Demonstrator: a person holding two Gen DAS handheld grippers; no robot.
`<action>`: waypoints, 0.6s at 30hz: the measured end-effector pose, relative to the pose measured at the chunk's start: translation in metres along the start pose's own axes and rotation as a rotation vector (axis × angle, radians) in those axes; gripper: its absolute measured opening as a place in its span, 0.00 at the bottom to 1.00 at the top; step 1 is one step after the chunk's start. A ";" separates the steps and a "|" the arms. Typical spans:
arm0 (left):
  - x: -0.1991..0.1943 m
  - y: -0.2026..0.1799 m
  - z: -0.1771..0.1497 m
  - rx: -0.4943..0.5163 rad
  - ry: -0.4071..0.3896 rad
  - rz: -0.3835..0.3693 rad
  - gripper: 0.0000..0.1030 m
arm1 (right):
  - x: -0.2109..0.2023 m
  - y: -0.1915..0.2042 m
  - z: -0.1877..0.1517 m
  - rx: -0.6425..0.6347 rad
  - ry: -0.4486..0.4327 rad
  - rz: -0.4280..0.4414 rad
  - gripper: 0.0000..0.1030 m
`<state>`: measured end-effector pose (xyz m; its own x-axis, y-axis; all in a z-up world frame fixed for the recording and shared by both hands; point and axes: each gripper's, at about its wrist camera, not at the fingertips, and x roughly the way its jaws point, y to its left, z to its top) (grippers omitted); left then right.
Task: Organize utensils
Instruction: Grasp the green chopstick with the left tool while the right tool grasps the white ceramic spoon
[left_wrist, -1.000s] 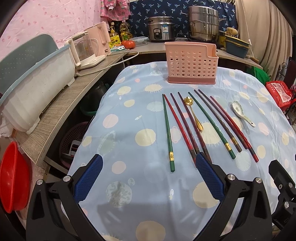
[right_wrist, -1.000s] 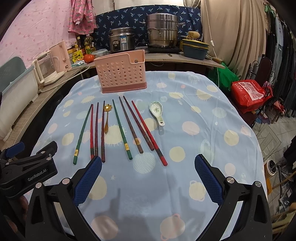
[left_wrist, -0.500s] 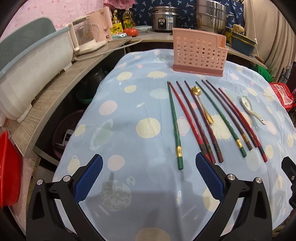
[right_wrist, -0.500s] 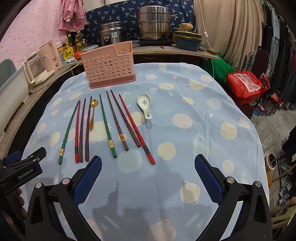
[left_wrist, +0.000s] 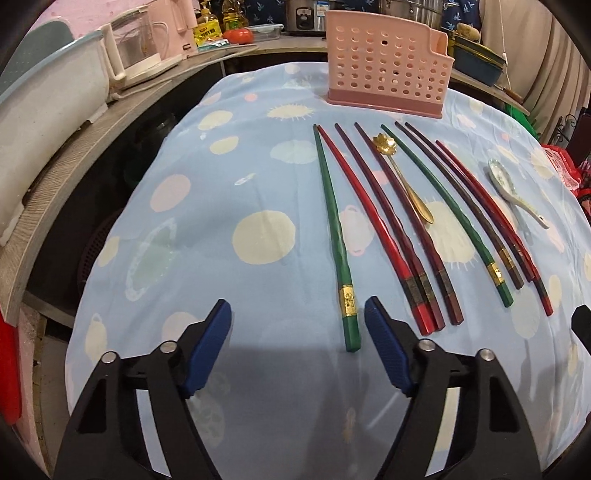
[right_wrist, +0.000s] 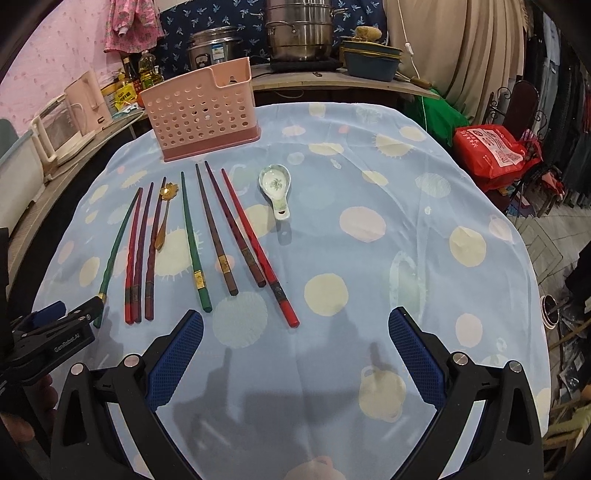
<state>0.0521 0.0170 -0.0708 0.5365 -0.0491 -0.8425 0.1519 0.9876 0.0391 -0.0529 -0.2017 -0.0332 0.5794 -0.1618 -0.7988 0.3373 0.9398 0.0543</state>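
Several chopsticks lie side by side on the blue spotted tablecloth (left_wrist: 192, 258): a green one (left_wrist: 334, 236) at the far left, then red and dark ones (left_wrist: 373, 229). A gold spoon (left_wrist: 404, 184) and a white ceramic spoon (left_wrist: 511, 192) lie among them. A pink perforated holder (left_wrist: 388, 59) stands upright behind. My left gripper (left_wrist: 297, 314) hovers low over the green chopstick's near end, which lies just inside the right finger; its jaws are closing and nothing is pressed. My right gripper (right_wrist: 295, 332) stands wide open near the red chopstick's (right_wrist: 258, 247) end, holding nothing.
A wooden counter (left_wrist: 55, 177) runs along the left with a white tub (left_wrist: 40, 96) and a kettle (left_wrist: 136, 48). Pots (right_wrist: 299, 33) stand behind the holder. A red bag (right_wrist: 491, 147) sits past the table's right edge. A red basin (left_wrist: 9, 373) is at lower left.
Both grippers have sunk toward the table and come nearer to the chopsticks. The left gripper's fingers have drawn closer together around the green chopstick's end. The utensils have not moved.
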 end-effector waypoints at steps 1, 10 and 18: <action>0.002 -0.001 0.001 0.002 0.002 -0.005 0.65 | 0.002 0.001 0.001 0.000 0.004 0.001 0.94; 0.008 -0.003 0.004 0.030 0.010 -0.086 0.11 | 0.019 0.005 0.017 -0.001 0.010 0.017 0.94; 0.005 0.003 0.005 0.014 0.023 -0.129 0.07 | 0.038 0.001 0.055 0.012 -0.027 0.010 0.75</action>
<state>0.0594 0.0189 -0.0725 0.4929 -0.1724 -0.8529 0.2304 0.9710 -0.0631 0.0102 -0.2234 -0.0311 0.6027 -0.1607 -0.7816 0.3400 0.9379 0.0693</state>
